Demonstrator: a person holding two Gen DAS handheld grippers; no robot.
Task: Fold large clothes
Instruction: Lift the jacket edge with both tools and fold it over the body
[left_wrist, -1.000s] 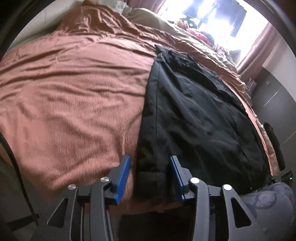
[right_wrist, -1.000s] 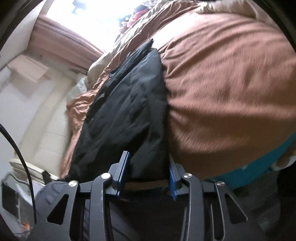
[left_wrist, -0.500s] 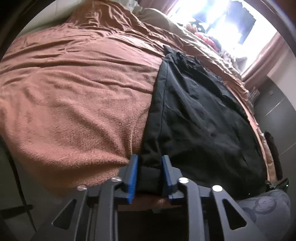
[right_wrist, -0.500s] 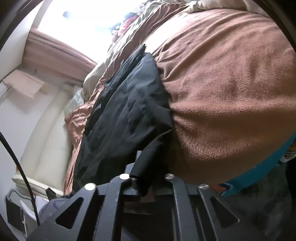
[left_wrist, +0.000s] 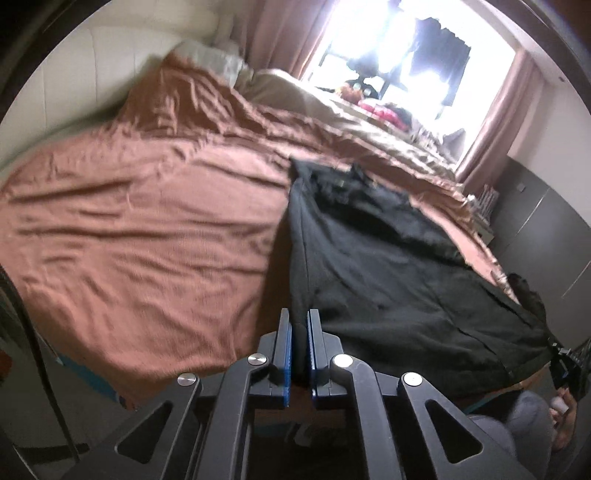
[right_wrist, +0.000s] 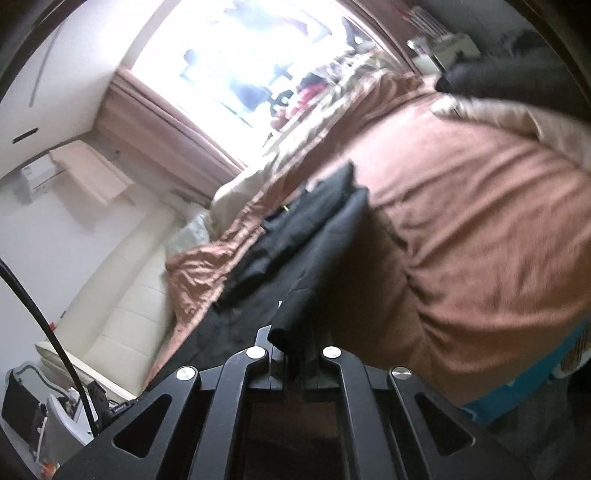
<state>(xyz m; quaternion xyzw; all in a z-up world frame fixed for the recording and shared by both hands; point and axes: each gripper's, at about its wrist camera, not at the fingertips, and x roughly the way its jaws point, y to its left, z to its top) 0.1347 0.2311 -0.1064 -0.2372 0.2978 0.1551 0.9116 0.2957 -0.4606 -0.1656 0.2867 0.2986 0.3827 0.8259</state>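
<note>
1. While the black coat (left_wrist: 388, 266) lies spread on the bed, its near edge is lifted off the blanket (left_wrist: 140, 221) at two spots.
2. The coat is on the right part of the bed in the left view, and its far end points at the window (left_wrist: 406, 48).
3. The left gripper (left_wrist: 300, 328) has the coat's left near edge between its blue pads (left_wrist: 286, 343). Its jaws are closing, and the cloth fills the thin gap between them.
4. The right gripper (right_wrist: 291, 347) is clenched on another bit of the near edge. A black fold (right_wrist: 291, 314) sticks up out of its jaws.
5. The brown blanket covers most of the bed and is full of wrinkles.
6. A tan quilt (left_wrist: 295, 92) lies bunched at the far side, by the window.
7. Pink curtains (left_wrist: 491, 122) hang at both sides of the bright window.
8. Some red and pink things (left_wrist: 380, 110) sit near the window, too blurry to name.
9. A cream headboard (right_wrist: 122, 314) stands past the bed in the right view.
10. A black cable (right_wrist: 44, 325) runs down the left side of the right view.
</note>
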